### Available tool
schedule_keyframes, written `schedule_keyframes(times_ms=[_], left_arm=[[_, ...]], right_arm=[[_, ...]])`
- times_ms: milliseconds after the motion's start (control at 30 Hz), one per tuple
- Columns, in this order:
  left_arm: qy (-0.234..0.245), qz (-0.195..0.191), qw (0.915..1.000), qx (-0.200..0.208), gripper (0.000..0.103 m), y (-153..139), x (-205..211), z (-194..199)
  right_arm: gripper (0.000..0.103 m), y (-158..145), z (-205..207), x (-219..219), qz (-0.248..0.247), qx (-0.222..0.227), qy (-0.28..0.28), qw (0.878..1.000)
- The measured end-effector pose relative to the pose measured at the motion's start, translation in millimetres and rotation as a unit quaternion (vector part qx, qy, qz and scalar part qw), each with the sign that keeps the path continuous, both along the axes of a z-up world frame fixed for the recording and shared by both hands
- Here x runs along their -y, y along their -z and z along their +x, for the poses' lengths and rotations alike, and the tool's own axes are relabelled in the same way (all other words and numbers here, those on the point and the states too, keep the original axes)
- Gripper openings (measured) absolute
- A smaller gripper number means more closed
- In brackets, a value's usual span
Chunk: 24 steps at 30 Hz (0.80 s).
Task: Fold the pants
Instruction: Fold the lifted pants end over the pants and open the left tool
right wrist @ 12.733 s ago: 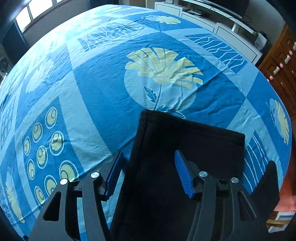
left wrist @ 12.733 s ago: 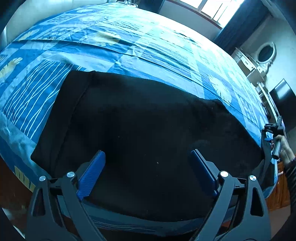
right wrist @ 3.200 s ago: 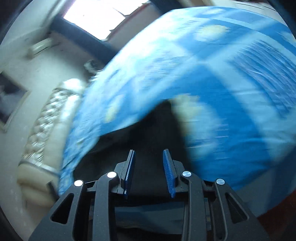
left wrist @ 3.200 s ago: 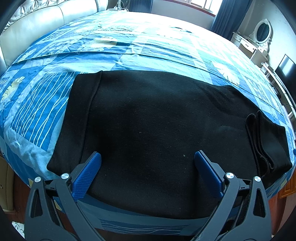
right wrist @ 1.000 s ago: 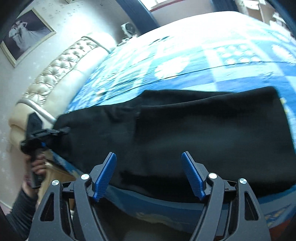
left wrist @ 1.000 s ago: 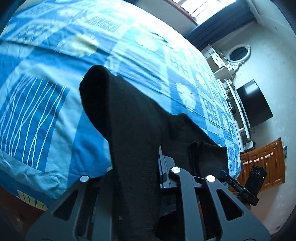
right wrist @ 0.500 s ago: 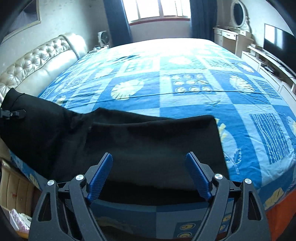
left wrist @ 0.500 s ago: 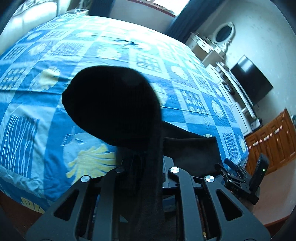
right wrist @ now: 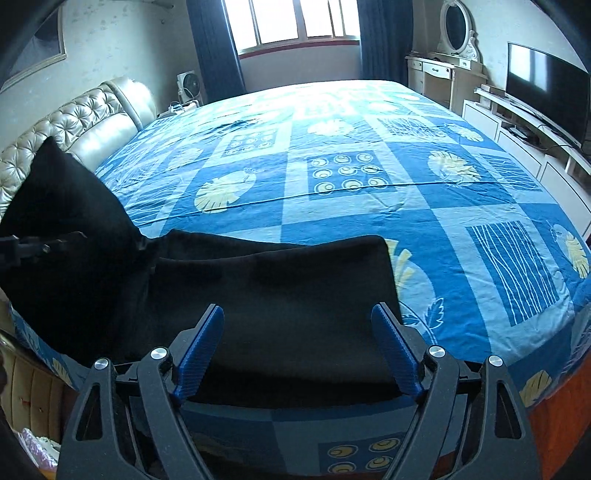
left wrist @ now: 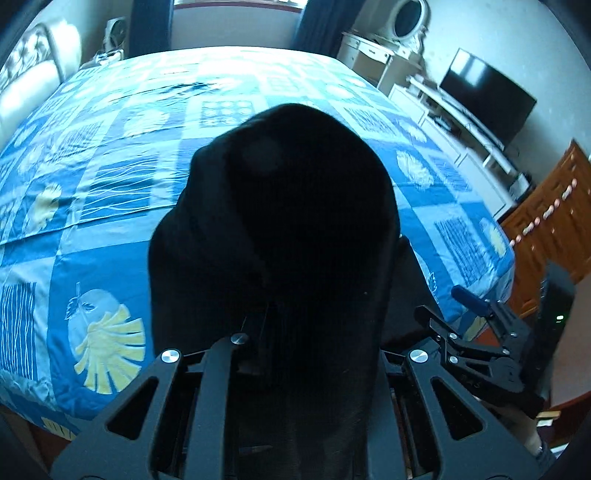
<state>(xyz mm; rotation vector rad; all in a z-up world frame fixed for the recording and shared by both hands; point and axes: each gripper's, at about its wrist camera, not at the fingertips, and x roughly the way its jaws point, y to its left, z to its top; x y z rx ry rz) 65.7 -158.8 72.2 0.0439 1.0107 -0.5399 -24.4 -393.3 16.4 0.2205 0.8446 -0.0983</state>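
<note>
The black pants (right wrist: 280, 295) lie partly folded at the near edge of the bed. My left gripper (left wrist: 295, 325) is shut on the pants' waist end (left wrist: 288, 206) and holds it raised, so the cloth drapes over its jaws and hides them. In the right wrist view that lifted end (right wrist: 62, 206) hangs at the far left with the left gripper (right wrist: 40, 242) at it. My right gripper (right wrist: 297, 349) is open and empty, hovering low over the folded leg end. It also shows in the left wrist view (left wrist: 476, 314) at the lower right.
The bed has a blue patterned sheet (right wrist: 351, 166) and a padded headboard (right wrist: 74, 122) at the left. A TV (right wrist: 546, 85) on a white unit and a dresser with an oval mirror (right wrist: 456, 26) stand on the right. A wooden cabinet (left wrist: 554, 218) is near the bed's foot.
My left gripper has carried the pants' waist end further right over the bed, toward the right gripper. My right gripper stays open and has barely moved.
</note>
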Motion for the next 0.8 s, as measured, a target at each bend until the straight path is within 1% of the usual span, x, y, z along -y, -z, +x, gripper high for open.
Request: schedule_keyframes(times_ms=[200, 400, 500, 600, 800], left_arm=[[0.000, 0.034, 0.9994, -0.005, 0.014, 21.2, 44.0, -1.6], [-0.018, 0.067, 0.9975, -0.012, 0.014, 42.6, 76.1, 0.9], [-0.026, 0.096, 0.9950, -0.011, 0.014, 54.4, 94.0, 1.9], [-0.025, 0.113, 0.9932, -0.007, 0.014, 62.3, 110.0, 0.6], [-0.028, 0.160, 0.9866, 0.008, 0.014, 79.7, 138.2, -4.4]], right_arm=[[0.081, 3.3, -4.4, 14.5, 0.010, -0.001, 0.008, 1.000], [0.081, 5.4, -12.1, 33.6, 0.029, 0.002, 0.024, 0.999], [0.081, 6.1, -17.3, 45.5, 0.039, 0.004, 0.035, 0.999], [0.081, 8.0, -22.7, 57.9, 0.052, 0.007, 0.048, 0.997], [0.081, 19.7, -31.4, 79.0, 0.081, 0.002, 0.070, 0.994]])
